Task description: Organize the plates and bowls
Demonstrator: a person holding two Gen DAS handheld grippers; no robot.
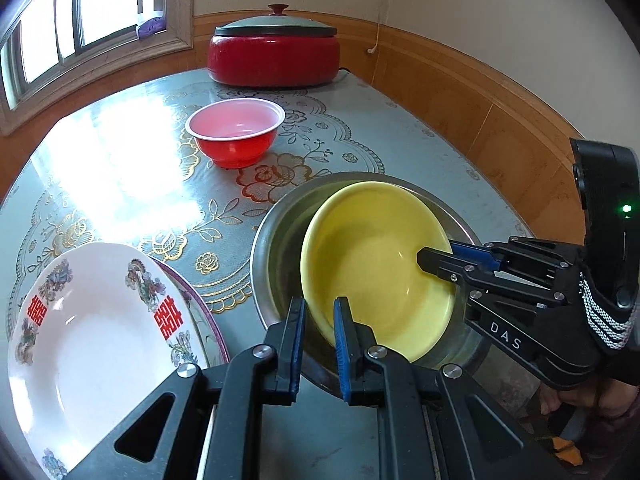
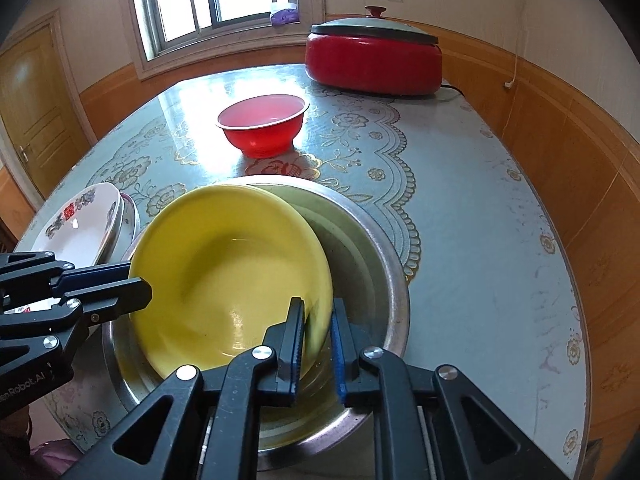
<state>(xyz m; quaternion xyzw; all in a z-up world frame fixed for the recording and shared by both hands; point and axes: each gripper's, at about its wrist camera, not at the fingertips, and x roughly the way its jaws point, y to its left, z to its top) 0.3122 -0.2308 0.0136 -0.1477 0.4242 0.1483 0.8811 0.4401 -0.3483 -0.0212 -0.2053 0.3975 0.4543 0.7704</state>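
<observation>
Left wrist view is showing my left jaws (image 1: 319, 312) nearly closed, pinching the near rim of the yellow bowl (image 1: 372, 264) between their blue pads. My right jaws (image 2: 318, 316) are narrowly parted around the same bowl's opposite rim; whether their pads are pressing it I cannot tell. That bowl is sitting tilted inside the wider steel basin (image 2: 384, 256), its rim leaning on the basin's wall. Left of the basin, a white plate (image 1: 92, 344) with red characters and flower prints is lying on another plate with a purple edge (image 1: 208, 320). Beyond, a glossy red plastic bowl (image 1: 236, 136) is standing alone on the desk (image 1: 420, 152), which is wearing a shiny grey-blue cloth with gold floral patterns. At the far edge a red electric pot (image 1: 274, 56) with a grey lid is resting near the wood-panelled wall.
</observation>
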